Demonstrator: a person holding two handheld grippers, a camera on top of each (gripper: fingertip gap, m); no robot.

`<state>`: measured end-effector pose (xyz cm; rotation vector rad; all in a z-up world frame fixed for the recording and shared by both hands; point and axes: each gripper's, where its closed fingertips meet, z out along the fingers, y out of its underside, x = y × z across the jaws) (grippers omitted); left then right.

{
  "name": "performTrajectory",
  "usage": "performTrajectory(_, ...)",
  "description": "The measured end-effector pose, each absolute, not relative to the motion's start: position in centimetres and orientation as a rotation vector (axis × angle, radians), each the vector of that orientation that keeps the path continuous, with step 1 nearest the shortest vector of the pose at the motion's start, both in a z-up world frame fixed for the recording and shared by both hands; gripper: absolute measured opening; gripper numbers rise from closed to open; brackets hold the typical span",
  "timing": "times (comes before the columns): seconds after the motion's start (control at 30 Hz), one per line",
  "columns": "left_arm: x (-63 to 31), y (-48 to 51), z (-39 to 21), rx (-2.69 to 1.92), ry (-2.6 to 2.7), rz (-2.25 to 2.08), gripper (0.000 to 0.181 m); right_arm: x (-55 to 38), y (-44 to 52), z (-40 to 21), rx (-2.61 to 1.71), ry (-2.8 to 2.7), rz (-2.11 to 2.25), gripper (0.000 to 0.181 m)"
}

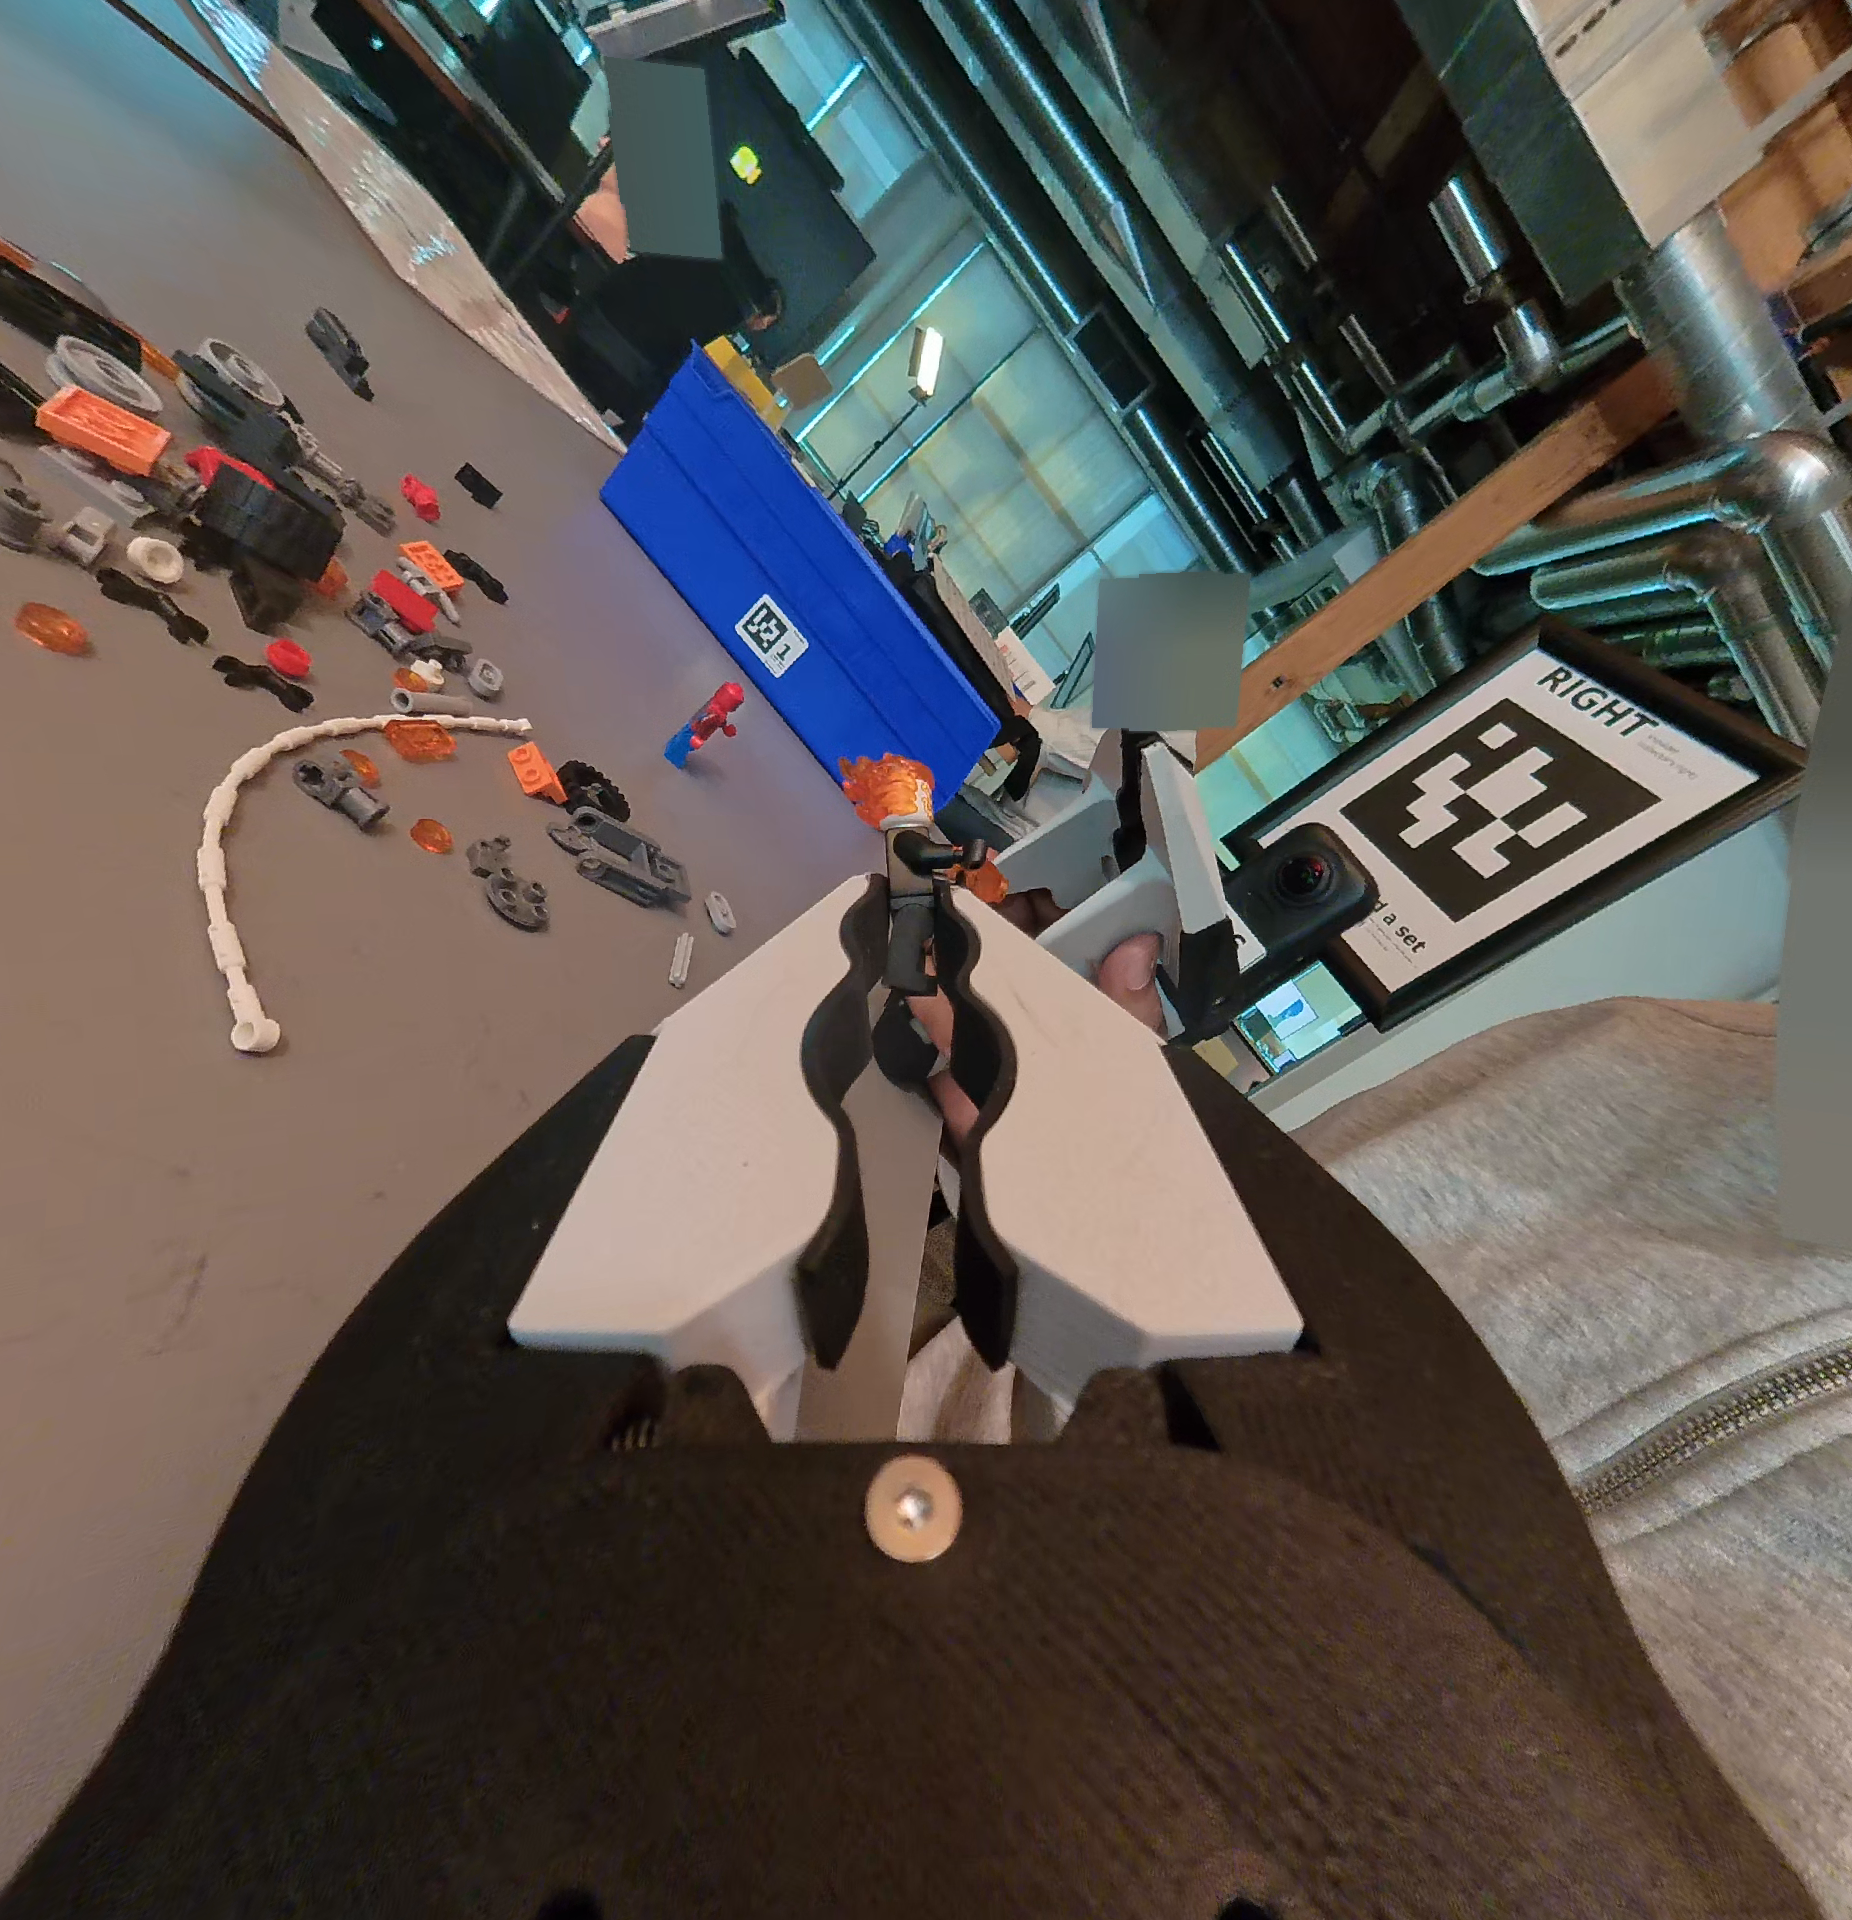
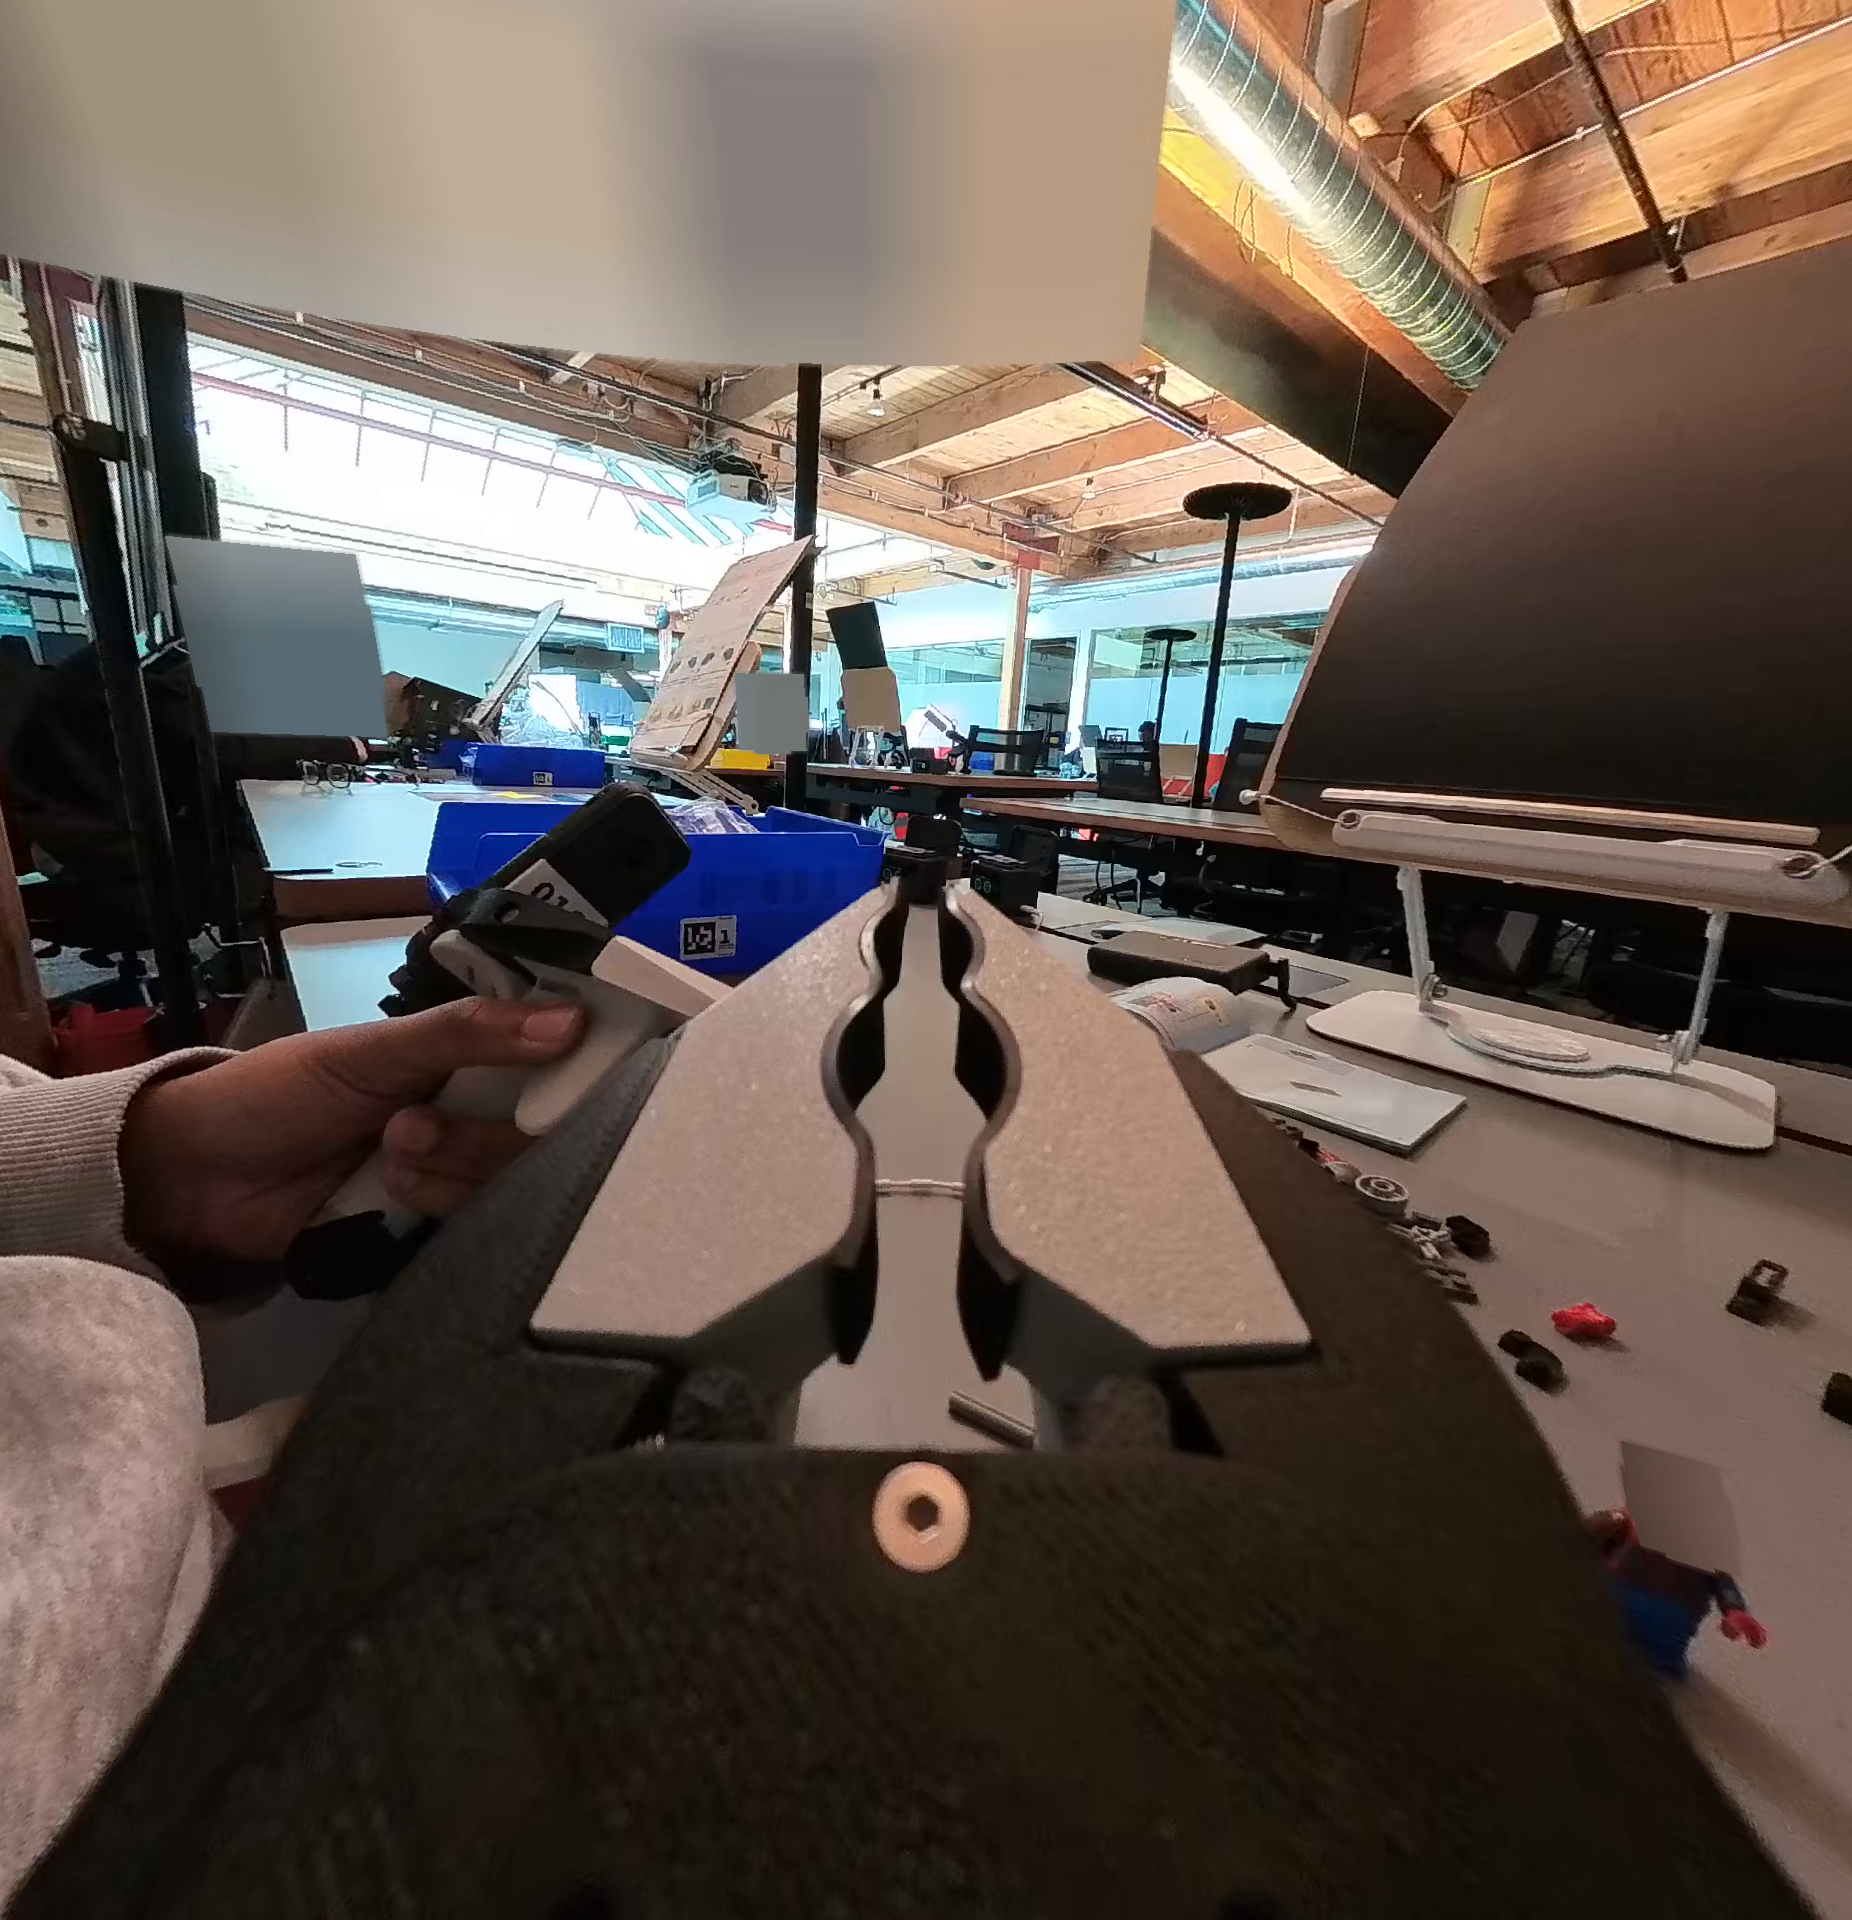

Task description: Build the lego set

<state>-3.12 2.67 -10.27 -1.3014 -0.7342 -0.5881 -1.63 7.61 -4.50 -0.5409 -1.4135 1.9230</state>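
Note:
My left gripper (image 1: 911, 906) is shut on the legs of a grey and black minifigure (image 1: 909, 862) with an orange flame head. It holds the figure upright above the table's near edge. An orange flame piece (image 1: 984, 878) sits at the figure's hand. My right gripper (image 2: 924, 909) has its jaws a narrow gap apart, and I see nothing between them. It also shows to the right in the left wrist view (image 1: 1161, 790), apart from the figure. Loose lego pieces (image 1: 278, 540) lie on the grey table (image 1: 122, 1195).
A white chain piece (image 1: 226, 831) and a red and blue minifigure (image 1: 709, 722) lie among the pieces. The minifigure also shows in the right wrist view (image 2: 1670, 1621). A blue bin (image 1: 797, 603) stands behind. A stand with a dark board (image 2: 1576, 727) stands on the right. My right fingertips sit around 8 cm from my left ones.

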Motion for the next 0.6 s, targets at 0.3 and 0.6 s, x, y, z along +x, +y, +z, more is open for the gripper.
performTrajectory(0.3, -3.11, 2.68, -10.25, -1.301, -0.734, -0.588, 0.004, -1.49, 7.64, -4.47, -0.535, -1.407, 1.922, 0.004)
performTrajectory(0.6, -3.45, 2.32, -9.88, -1.294, -0.760, -0.564, 0.005, -2.38, 8.23, -4.47, -0.610, -1.399, 1.943, 0.006)
